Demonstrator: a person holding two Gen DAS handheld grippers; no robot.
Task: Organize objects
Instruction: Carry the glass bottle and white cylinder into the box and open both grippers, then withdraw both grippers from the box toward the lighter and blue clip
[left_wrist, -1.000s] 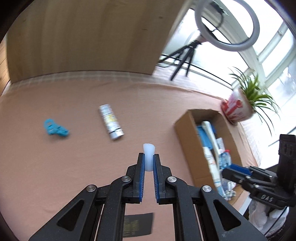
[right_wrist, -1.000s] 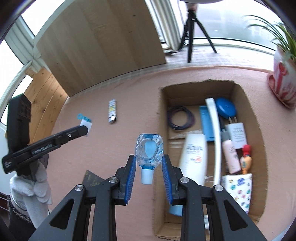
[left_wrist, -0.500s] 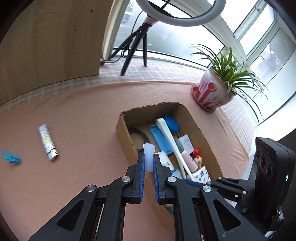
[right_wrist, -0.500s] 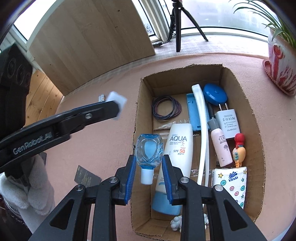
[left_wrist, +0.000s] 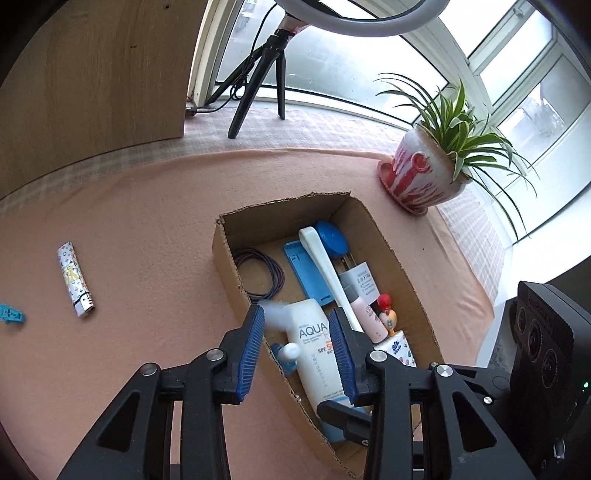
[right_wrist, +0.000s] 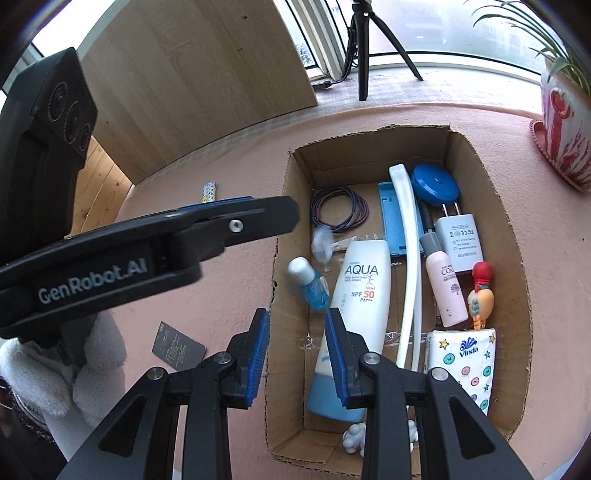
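1. While both grippers hung over the cardboard box, the fingers of the left gripper stood wide apart and held nothing.
2. The fingers of the right gripper were wide apart too, with nothing between them.
3. A small blue bottle was blurry just inside the box, by the wall nearest the left gripper. It looked like it was falling.
4. A little white piece was blurry as well, just inside the same wall, close to the purple hair ties. I could not tell what it was.
5. The blue bottle might hit the top edge of that wall and bounce out of the box, because it was so close to it.
6. The white piece looked light, so it might bump the sunscreen tube in the box and hop away.
7. The two grippers were near each other above the box. If one moved fast, they might knock together.
8. A patterned lighter and a blue clip lay well outside the box on the pink cloth. A dark card lay outside too, nearer the box. They could be forgotten.
9. The box was crowded, so new things might pile up and roll.
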